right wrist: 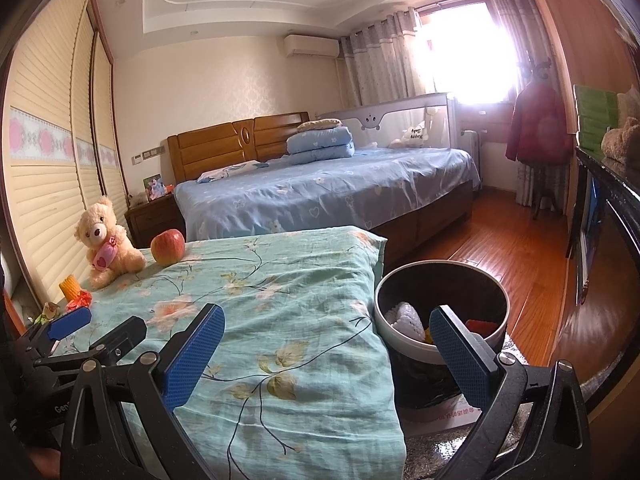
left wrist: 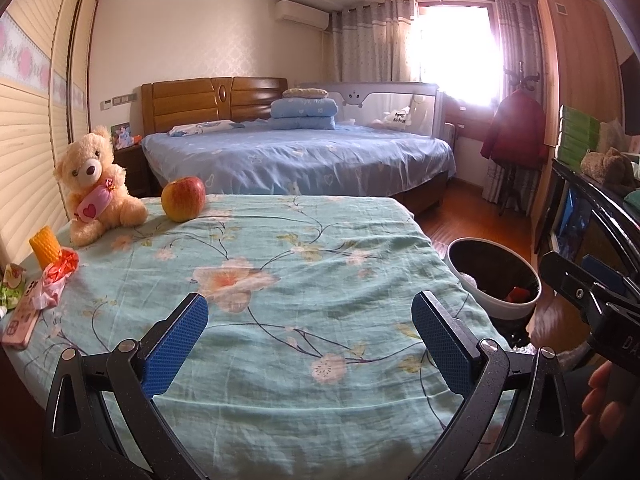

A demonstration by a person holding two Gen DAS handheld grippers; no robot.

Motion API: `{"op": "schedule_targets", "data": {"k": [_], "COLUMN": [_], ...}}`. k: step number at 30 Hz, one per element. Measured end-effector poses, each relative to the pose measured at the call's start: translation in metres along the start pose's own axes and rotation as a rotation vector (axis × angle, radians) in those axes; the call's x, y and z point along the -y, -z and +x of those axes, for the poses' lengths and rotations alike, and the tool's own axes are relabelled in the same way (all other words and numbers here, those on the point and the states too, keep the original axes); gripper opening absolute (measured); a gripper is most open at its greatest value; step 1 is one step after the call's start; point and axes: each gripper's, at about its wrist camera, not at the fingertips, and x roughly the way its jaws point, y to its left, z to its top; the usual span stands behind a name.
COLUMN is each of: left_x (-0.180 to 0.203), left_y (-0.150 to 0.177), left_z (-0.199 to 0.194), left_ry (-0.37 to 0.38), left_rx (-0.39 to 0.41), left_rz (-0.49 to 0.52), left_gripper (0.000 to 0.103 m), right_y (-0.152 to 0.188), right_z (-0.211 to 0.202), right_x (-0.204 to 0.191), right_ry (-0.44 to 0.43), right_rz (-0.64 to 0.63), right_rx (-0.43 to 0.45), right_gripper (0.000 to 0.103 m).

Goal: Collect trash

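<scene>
A crumpled red and pink wrapper (left wrist: 60,276) and a green wrapper (left wrist: 10,286) lie at the left edge of the floral-clothed table (left wrist: 300,248). My left gripper (left wrist: 310,312) hovers open over the near middle of the cloth, holding nothing. A white-rimmed bin (right wrist: 402,345) with a black liner stands on the floor off the table's right side. White foam (right wrist: 408,316) and a red scrap (right wrist: 480,326) lie inside it. My right gripper (right wrist: 326,320) is open and empty, straddling the table's right edge and the bin. The red wrapper (right wrist: 80,298) shows far left there.
A teddy bear (left wrist: 96,184), an apple (left wrist: 183,199), a yellow ribbed candle (left wrist: 46,246) and a pink phone (left wrist: 24,320) share the table's left and far side. Behind stands a blue bed (left wrist: 300,156). A dark cabinet (right wrist: 612,208) lines the right wall, beside wooden floor (right wrist: 500,248).
</scene>
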Motion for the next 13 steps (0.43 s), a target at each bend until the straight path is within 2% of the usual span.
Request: {"op": "schedule_targets", "data": {"k": [13], "left_x": [-0.008], "left_y": [-0.002], "left_z": [0.012], "left_ry": [0.002], "left_rx": [-0.034], "left_rz": [-0.006], "left_gripper": [0.103], "right_y": [-0.005], "right_z": [0.02], "right_x": [0.002], "right_ry": [-0.001], "right_rz": [0.009], "right_rx": [-0.05], "right_gripper": [0.103]}}
